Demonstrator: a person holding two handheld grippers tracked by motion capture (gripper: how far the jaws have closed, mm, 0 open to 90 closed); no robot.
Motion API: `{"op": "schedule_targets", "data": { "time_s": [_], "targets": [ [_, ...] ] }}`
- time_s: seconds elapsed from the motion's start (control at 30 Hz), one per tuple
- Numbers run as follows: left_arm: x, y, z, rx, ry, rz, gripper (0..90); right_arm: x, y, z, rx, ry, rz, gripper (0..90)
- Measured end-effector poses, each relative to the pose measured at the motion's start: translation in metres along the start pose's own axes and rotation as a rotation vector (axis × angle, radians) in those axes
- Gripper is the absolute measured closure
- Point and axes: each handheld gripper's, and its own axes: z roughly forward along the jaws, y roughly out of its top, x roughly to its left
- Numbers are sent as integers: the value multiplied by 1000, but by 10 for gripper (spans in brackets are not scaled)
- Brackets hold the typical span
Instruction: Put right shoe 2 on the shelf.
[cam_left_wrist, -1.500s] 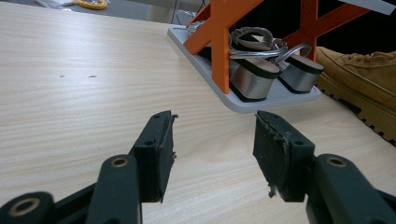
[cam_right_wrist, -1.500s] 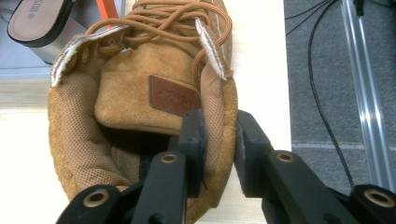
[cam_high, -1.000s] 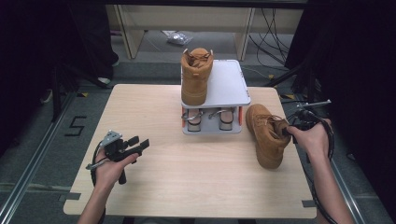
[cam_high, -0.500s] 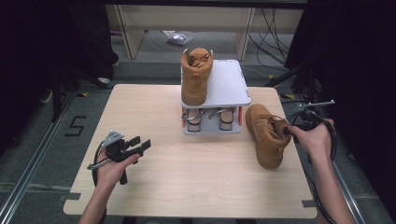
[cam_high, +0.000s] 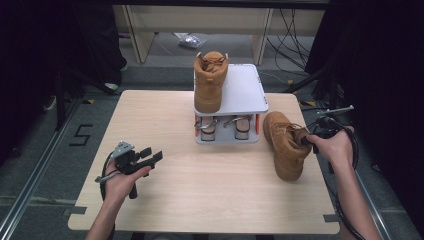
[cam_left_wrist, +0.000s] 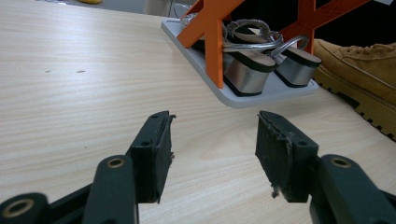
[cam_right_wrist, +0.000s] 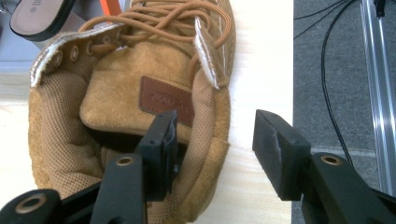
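The tan boot (cam_right_wrist: 140, 93) on the table carries a small brown leather patch on its tongue, stamped with lettering too small to read. On the floor left of the table (cam_high: 200, 200), black tape forms what looks like the figure 5 (cam_high: 81, 135), though from this angle it is hard to be sure. There are two tan boots: one lies at the table's right side, just beside the shelf rack, and a second boot (cam_high: 210, 80) stands upright on the white top of the rack (cam_high: 245, 90). The rack's lower tier holds a pair of silver-heeled sandals (cam_left_wrist: 261, 60), two in all. The boot on the table lies with its long axis running front to back, sole down, toe toward the person's edge and its open collar toward the right gripper (cam_right_wrist: 212, 144). That gripper straddles the collar's right edge, one jaw inside the opening and one outside, spread apart and not pressing on the suede. The left gripper (cam_left_wrist: 212, 149) hovers over bare wood at the table's left, jaws spread wide with nothing between them.
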Motion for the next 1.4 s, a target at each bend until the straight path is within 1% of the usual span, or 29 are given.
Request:
{"op": "schedule_targets", "data": {
  "time_s": [0.07, 0.2, 0.23, 0.4, 0.43, 0.47, 0.5, 0.53, 0.57, 0.6, 0.63, 0.67, 0.7, 0.73, 0.77, 0.8, 0.83, 0.9, 0.93, 0.97, 1.0, 1.03, 1.07, 1.13, 1.2, 1.23, 1.33, 1.37, 1.4],
  "targets": [
    [-2, 1, 0, 5, 3, 0, 448, -1, 0, 0, 8, 4, 0, 508],
    [-2, 1, -1, -5, -10, 5, 449, -1, 0, 1, 20, 5, 21, 509],
    [-1, 1, -3, -7, -5, 2, 448, -1, 0, 0, 21, 0, 25, 511],
    [0, -1, -5, -7, -11, -4, 450, 1, 2, 6, 62, 11, 27, 529],
    [0, -1, -5, -9, -11, -3, 450, 5, 2, 7, 67, 13, 82, 536],
    [-1, -1, -5, -12, -12, -7, 451, 5, 4, 8, 86, 13, 85, 539],
    [-1, 0, -5, -11, -14, -9, 451, 4, 6, 11, 98, 15, 74, 547],
    [-1, 0, -5, -11, -13, -11, 451, 4, 7, 14, 119, 8, 87, 555],
    [-1, 0, -5, -12, -21, -10, 450, 4, 8, 16, 121, 7, 92, 562],
    [-2, 0, -5, -8, -13, -10, 449, 4, 10, 21, 121, 16, 113, 570],
    [-2, -1, -5, -8, -15, -10, 449, 4, 11, 23, 133, 19, 120, 576],
    [-1, -1, -5, -8, -15, -9, 447, 2, 12, 26, 152, 6, 101, 582],
    [-1, -1, -4, -7, -14, -11, 447, 2, 13, 28, 157, 8, 102, 589],
    [-1, -2, -4, -3, -14, -13, 447, 2, 14, 30, 166, 12, 117, 598],
    [-1, -2, -4, -2, -13, -10, 447, 2, 15, 30, 195, 1, 115, 613],
    [-1, -2, -4, -2, -15, -9, 447, -1, 15, 30, 203, -4, 69, 623],
    [-1, -2, -3, -4, -22, -9, 447, -3, 15, 32, 195, -8, 36, 634],
    [-1, -3, -4, 0, -17, -6, 448, -5, 16, 33, 193, -6, 13, 660],
    [-2, -2, -4, 9, -7, -4, 448, -4, 17, 34, 211, 3, 23, 675],
    [-1, -3, -4, -1, -18, -7, 449, -2, 20, 33, 219, -2, 48, 693],
    [-1, -3, -4, -2, -23, -7, 450, 2, 20, 34, 221, 14, 102, 713],
    [0, -3, -4, -2, -22, -7, 451, 3, 20, 35, 217, 9, 104, 717],
    [0, -3, -4, -1, -15, -10, 452, 3, 21, 34, 242, 0, 83, 729],
    [0, -3, -5, -1, -13, -10, 453, 1, 21, 35, 233, -9, 27, 737],
    [0, -3, -5, -1, -14, -12, 454, 2, 22, 35, 235, -11, 26, 744],
    [0, -3, -5, -1, -14, -11, 454, 4, 22, 35, 248, -12, 48, 750],
    [1, -4, -4, 1, -12, -11, 454, 2, 22, 36, 243, -17, 19, 765],
    [1, -4, -4, 3, -13, -11, 454, 2, 22, 36, 243, -18, 18, 770],
    [1, -4, -4, 4, -13, -12, 454, 2, 22, 36, 252, -12, 50, 778]
  ]
}}
